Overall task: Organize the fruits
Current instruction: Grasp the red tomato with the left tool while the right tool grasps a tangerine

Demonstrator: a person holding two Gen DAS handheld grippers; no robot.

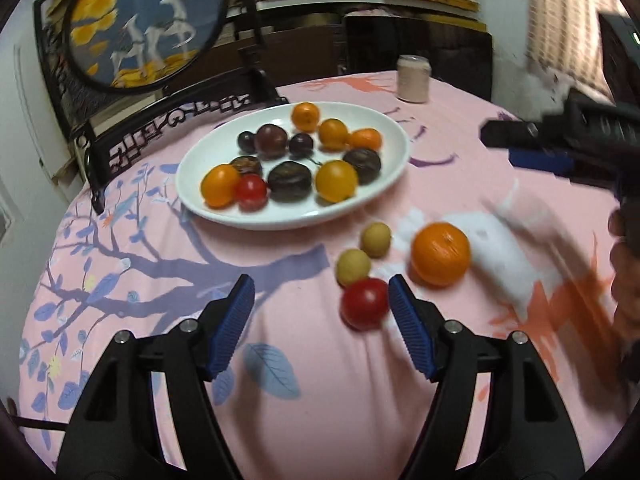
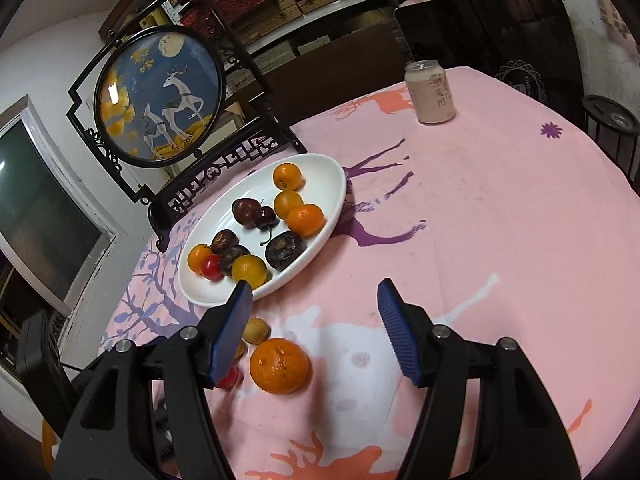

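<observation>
A white oval plate (image 1: 372,196) (image 2: 328,184) holds several oranges, dark plums and a red tomato. On the pink cloth in front of it lie a large orange (image 1: 440,253) (image 2: 279,365), two small tan fruits (image 1: 353,266) (image 1: 375,239) and a red tomato (image 1: 365,303) (image 2: 230,377). My left gripper (image 1: 321,292) is open and empty, its right finger beside the red tomato. My right gripper (image 2: 314,294) is open and empty above the cloth, the large orange low between its fingers. One tan fruit (image 2: 257,330) shows by its left finger. The right gripper also shows blurred in the left wrist view (image 1: 560,140).
A pink drink can (image 1: 413,79) (image 2: 430,92) stands at the table's far side. A black framed round deer screen (image 1: 140,20) (image 2: 160,96) stands behind the plate at the table's left edge. A dark chair (image 2: 480,28) is beyond the table.
</observation>
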